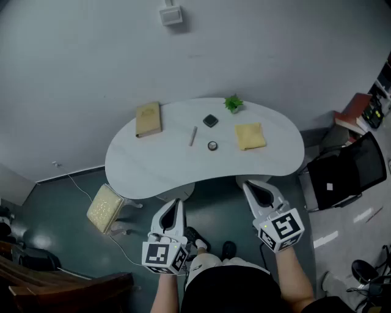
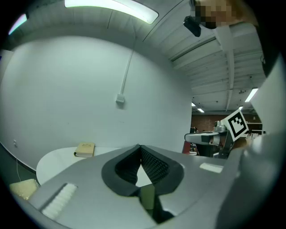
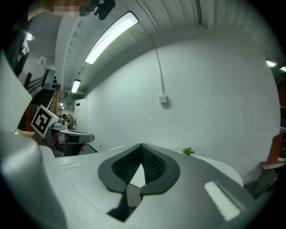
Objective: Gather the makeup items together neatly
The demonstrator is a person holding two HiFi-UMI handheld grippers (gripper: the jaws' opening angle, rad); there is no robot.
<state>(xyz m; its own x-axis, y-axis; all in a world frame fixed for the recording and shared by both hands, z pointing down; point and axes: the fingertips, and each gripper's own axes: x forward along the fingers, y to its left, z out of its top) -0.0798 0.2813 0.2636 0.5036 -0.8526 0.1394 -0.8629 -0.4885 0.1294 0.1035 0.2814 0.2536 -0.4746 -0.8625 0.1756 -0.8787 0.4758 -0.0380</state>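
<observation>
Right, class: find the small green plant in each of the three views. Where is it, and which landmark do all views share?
Head view: the green plant stands at the white table's far edge, right of centre.
Left gripper view: not in it.
Right gripper view: it shows low, right of centre, against the wall.
Shared landmark: the white wall box, in all three views.

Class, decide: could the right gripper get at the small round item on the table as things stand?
Probably yes: the right gripper, shut and empty, is held just short of the table, and nothing lies between it and the small round item.
</observation>
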